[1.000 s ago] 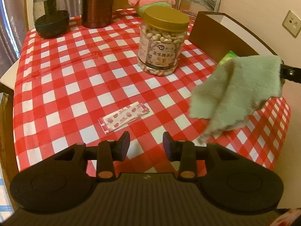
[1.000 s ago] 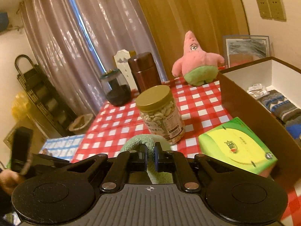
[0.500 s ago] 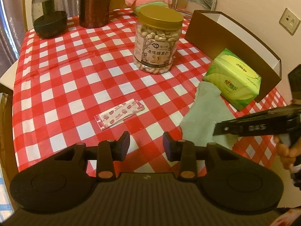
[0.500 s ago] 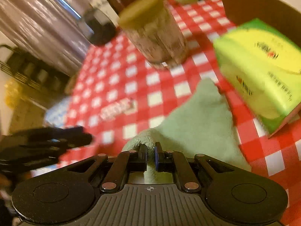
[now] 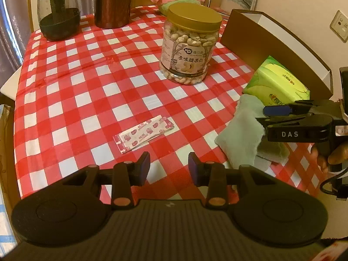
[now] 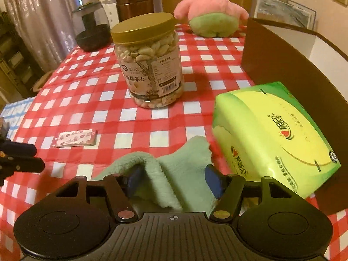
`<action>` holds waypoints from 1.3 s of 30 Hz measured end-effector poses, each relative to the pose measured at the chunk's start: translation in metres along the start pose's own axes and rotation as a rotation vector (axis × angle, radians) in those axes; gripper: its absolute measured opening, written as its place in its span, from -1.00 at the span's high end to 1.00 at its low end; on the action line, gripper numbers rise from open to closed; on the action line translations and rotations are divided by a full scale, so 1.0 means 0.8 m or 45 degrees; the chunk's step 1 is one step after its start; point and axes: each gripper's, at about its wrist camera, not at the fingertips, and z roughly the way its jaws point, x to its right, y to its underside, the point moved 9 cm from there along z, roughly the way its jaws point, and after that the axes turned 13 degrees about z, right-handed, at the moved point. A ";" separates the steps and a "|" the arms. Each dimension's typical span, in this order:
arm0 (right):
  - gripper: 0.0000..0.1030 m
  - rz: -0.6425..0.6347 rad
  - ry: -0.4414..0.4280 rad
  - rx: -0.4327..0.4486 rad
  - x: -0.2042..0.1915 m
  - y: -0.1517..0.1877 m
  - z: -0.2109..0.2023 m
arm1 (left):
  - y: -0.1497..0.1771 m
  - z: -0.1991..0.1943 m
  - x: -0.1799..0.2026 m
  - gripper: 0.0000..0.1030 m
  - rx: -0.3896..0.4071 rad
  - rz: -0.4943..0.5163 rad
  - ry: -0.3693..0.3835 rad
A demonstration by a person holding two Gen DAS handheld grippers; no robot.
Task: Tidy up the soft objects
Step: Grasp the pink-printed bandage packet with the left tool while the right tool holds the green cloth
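**Green cloth laid beside the tissue box as the right tongs part**

The green cloth (image 6: 174, 169) is seen lying crumpled on the checked tablecloth (image 5: 87, 87), just beside the tissue box (image 6: 271, 134) and touching its near corner. The right gripper (image 6: 174, 181) is placed over the cloth with its jaws opening; folds of cloth are still found between them, but no pressing by the pads can be made out. A hand (image 5: 328, 154) is seen on its handle near the table's right edge.

The left gripper (image 5: 169, 166) is held above the near edge of the table, its jaws apart with only tablecloth between them. A small printed packet (image 5: 143, 133) is found flat on the table well to the left of the tissue box.

The widest open room is offered left of the tissue box, between the packet and the far row of things. The tissue box is set against the outer wall of the brown box (image 6: 282, 65); what the brown box holds cannot be told. Beyond the tissue box, a nut jar (image 6: 150, 65) is stood upright, lid shut, filled with pale nuts. Farther back, a pink plush toy (image 6: 211, 10), a dark canister (image 5: 113, 2) and a glass jar (image 5: 57, 15) with dark contents are ranged along the far edge.
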 end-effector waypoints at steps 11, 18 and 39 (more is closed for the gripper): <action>-0.29 0.008 0.008 -0.058 -0.003 0.005 0.023 | 0.001 0.009 -0.007 0.33 -0.014 -0.009 0.000; -0.22 -0.007 0.013 -0.043 -0.011 0.010 0.026 | -0.004 0.016 -0.011 0.31 0.029 0.081 -0.014; 0.49 0.065 -0.054 -0.004 -0.030 0.000 0.036 | -0.015 0.089 -0.039 0.05 -0.022 0.460 0.054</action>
